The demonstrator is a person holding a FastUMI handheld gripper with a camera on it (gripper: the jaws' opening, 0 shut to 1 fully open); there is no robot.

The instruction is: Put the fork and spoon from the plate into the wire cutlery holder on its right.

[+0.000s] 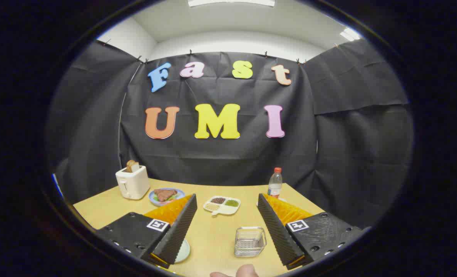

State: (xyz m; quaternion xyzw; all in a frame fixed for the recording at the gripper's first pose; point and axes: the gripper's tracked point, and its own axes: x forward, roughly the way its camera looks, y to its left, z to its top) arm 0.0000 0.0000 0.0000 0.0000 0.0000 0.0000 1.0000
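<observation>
Claw spread wide, holding nothing, raised over the counter. Wire cutlery holder between the fingers, by the right one, seemingly empty. Plate mostly hidden behind the left finger; fork and spoon hidden. Probably nothing moved yet: both pieces left to grasp and drop in.

Shiny wire-mesh metal cutlery holder on smooth matt wooden table.
</observation>
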